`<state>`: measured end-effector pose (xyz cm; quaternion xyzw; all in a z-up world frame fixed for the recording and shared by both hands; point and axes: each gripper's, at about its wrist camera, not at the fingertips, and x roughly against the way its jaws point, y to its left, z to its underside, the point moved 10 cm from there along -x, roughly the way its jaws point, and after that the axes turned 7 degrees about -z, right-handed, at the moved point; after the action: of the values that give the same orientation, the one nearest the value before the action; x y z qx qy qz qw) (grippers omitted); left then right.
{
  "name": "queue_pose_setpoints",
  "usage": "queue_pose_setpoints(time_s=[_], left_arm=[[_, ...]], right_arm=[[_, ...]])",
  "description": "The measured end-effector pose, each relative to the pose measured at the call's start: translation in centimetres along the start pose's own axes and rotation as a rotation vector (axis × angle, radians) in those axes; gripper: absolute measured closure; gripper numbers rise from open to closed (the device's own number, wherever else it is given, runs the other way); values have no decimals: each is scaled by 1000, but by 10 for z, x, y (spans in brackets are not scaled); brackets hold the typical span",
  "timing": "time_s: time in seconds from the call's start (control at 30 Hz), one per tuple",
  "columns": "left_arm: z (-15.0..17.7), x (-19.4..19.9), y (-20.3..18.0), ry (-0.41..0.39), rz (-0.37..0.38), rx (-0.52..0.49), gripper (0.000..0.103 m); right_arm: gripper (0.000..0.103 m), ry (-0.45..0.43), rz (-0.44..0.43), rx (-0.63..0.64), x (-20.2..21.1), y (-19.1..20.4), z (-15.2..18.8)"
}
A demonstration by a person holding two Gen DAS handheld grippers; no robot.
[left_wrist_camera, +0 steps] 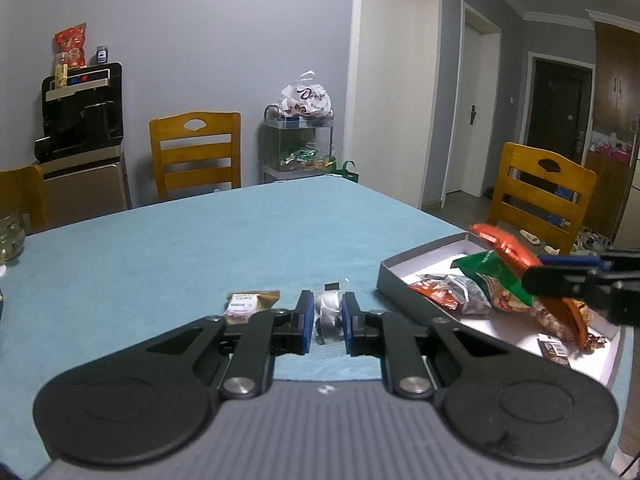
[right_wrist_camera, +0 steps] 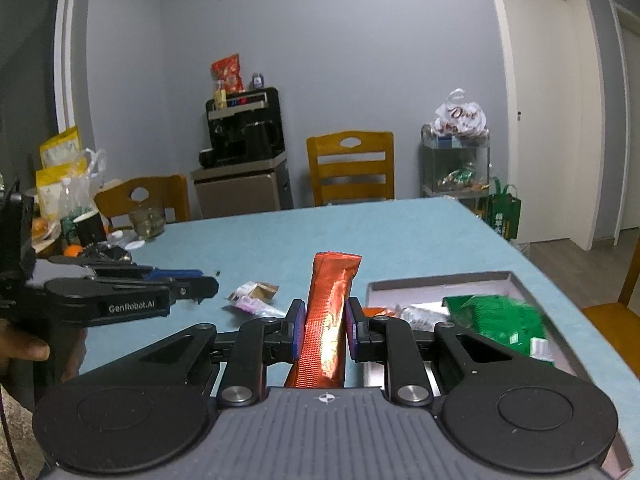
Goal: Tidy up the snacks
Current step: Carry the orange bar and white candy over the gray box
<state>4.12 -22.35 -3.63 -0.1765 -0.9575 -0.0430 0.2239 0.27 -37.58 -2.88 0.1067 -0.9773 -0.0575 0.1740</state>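
My right gripper (right_wrist_camera: pixel 323 326) is shut on a long orange-red snack packet (right_wrist_camera: pixel 330 312), held upright just left of the grey box (right_wrist_camera: pixel 436 280); the packet also shows in the left wrist view (left_wrist_camera: pixel 505 245), above the box (left_wrist_camera: pixel 390 276). The box holds a green packet (left_wrist_camera: pixel 494 280), a silver one (left_wrist_camera: pixel 466 294) and other snacks. My left gripper (left_wrist_camera: pixel 326 322) is low over the blue tablecloth, its jaws around a small clear-wrapped snack (left_wrist_camera: pixel 329 312) and close against it. A brown-wrapped snack (left_wrist_camera: pixel 250 304) lies just left of it.
Wooden chairs (left_wrist_camera: pixel 196 152) stand around the table. A glass jar (left_wrist_camera: pixel 10 236) sits at the table's left edge, with cups, bottles and bags (right_wrist_camera: pixel 76 216) nearby. A wire cart with snack bags (left_wrist_camera: pixel 300 140) and a coffee machine (left_wrist_camera: pixel 82 110) stand by the far wall.
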Motion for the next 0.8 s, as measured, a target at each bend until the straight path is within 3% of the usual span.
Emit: queue_pose_setpoints(time_s=[0.4,0.8], left_arm=[[-11,-2,-44,-14,96,-54,92],[-6,-9,-146,-3,270,-178,92]], right_arm=[[80,-55,96,-18,38,-44,-8],[80,-33,189,-107,61,-100,22]])
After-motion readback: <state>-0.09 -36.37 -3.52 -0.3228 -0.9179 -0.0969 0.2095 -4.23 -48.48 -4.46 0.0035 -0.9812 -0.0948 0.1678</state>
